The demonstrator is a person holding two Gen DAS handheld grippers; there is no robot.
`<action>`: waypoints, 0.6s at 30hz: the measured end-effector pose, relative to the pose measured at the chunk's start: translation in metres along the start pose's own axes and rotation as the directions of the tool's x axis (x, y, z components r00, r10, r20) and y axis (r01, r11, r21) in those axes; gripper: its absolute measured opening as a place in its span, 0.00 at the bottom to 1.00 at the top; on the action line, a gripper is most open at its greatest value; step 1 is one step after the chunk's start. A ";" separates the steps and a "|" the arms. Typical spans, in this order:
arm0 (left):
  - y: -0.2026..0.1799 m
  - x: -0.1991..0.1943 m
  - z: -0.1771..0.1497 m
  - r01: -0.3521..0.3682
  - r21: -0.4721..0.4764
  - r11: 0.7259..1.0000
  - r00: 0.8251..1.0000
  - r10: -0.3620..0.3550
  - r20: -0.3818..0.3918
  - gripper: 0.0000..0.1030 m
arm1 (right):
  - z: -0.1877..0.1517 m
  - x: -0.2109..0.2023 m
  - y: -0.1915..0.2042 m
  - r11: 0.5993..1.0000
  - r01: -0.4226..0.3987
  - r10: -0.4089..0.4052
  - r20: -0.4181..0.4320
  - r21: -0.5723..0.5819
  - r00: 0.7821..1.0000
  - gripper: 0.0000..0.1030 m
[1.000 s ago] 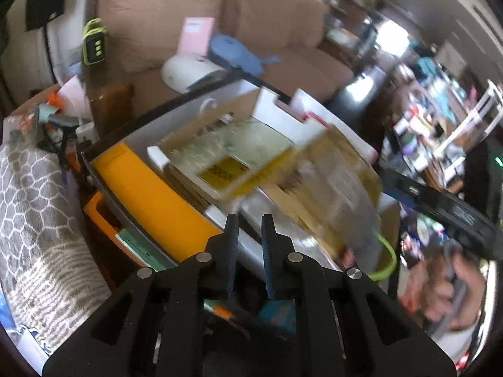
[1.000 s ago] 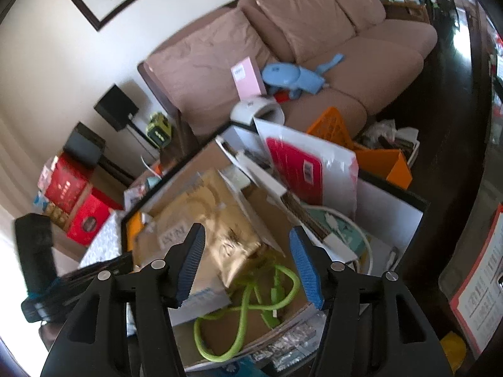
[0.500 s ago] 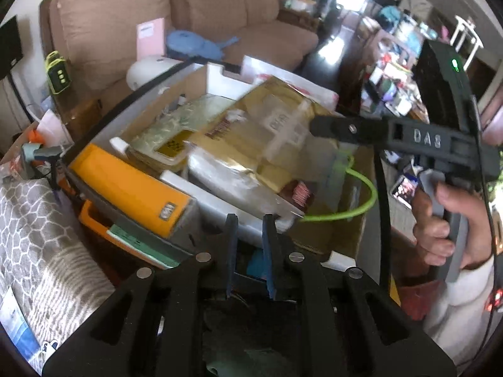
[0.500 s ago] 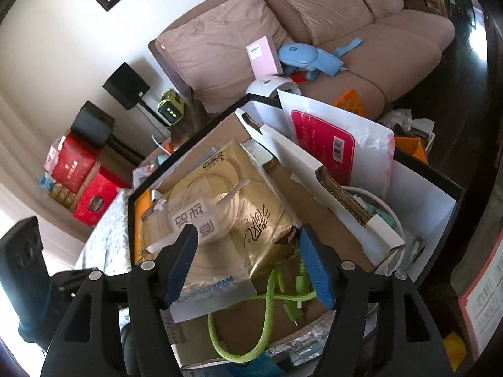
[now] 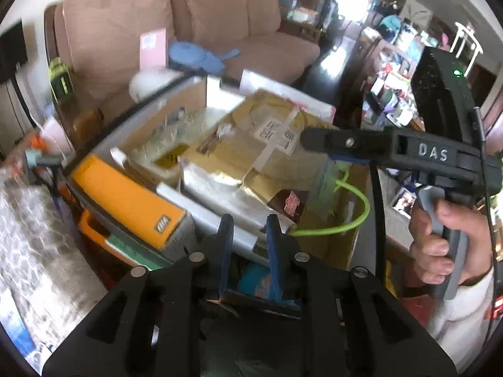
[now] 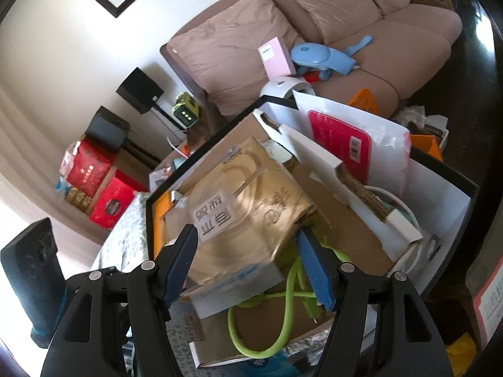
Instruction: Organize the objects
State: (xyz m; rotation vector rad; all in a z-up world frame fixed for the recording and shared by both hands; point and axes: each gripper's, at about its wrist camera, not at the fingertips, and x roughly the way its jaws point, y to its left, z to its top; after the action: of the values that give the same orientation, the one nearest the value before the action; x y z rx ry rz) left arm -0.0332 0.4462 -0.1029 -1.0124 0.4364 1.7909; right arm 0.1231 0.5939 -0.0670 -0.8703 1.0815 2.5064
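Note:
A gold tissue pack wrapped in clear film lies tilted in an open cardboard box. My right gripper straddles the pack's near end, jaws wide, with a blue pad close to each side; I see no pad pressing. From the left wrist view the same pack lies under the right gripper, which a person's hand holds. My left gripper hangs at the box's near edge. Its jaws are opening from a narrow gap and nothing is between them.
A green cable loops beside the pack. An orange box stands left of it, a red-and-white bag behind. All sit in a black-rimmed bin. A brown sofa with a blue toy and pink box lies beyond.
The right gripper's jaws widened and closed in on the gold pack until it sits between them. The left gripper rolled and shifted, and its gap grew slightly.

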 end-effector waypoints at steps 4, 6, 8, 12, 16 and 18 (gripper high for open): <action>-0.004 0.008 0.004 -0.061 -0.001 0.998 0.998 0.061 0.034 0.18 | -0.001 0.000 0.001 1.000 0.004 -0.004 0.016 0.003 1.000 0.66; -0.004 0.017 0.004 -0.083 -0.007 0.997 0.996 0.083 0.032 0.18 | -0.001 -0.001 0.000 1.000 -0.005 0.004 0.021 0.012 1.000 0.66; -0.002 0.021 0.005 -0.092 -0.029 0.995 0.994 0.094 0.055 0.18 | 0.000 -0.001 -0.001 1.000 -0.005 0.004 0.025 0.020 1.000 0.66; 0.015 0.025 0.007 -0.098 -0.118 0.988 0.990 0.108 0.088 0.19 | 0.001 -0.002 -0.002 1.000 -0.001 0.001 0.028 0.028 1.000 0.66; 0.029 0.023 0.007 -0.098 -0.184 0.978 0.985 0.121 0.120 0.19 | 0.002 -0.003 -0.004 0.999 0.000 -0.002 0.033 0.040 0.999 0.67; 0.035 0.024 0.007 -0.138 -0.219 0.966 0.976 0.170 0.135 0.19 | 0.002 -0.004 -0.005 0.999 0.003 -0.005 0.039 0.046 0.999 0.67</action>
State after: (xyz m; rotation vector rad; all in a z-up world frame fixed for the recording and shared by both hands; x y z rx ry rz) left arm -0.0713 0.4489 -0.1229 -0.9962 0.2405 2.0721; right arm 0.1275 0.5989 -0.0658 -0.8069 1.1191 2.4742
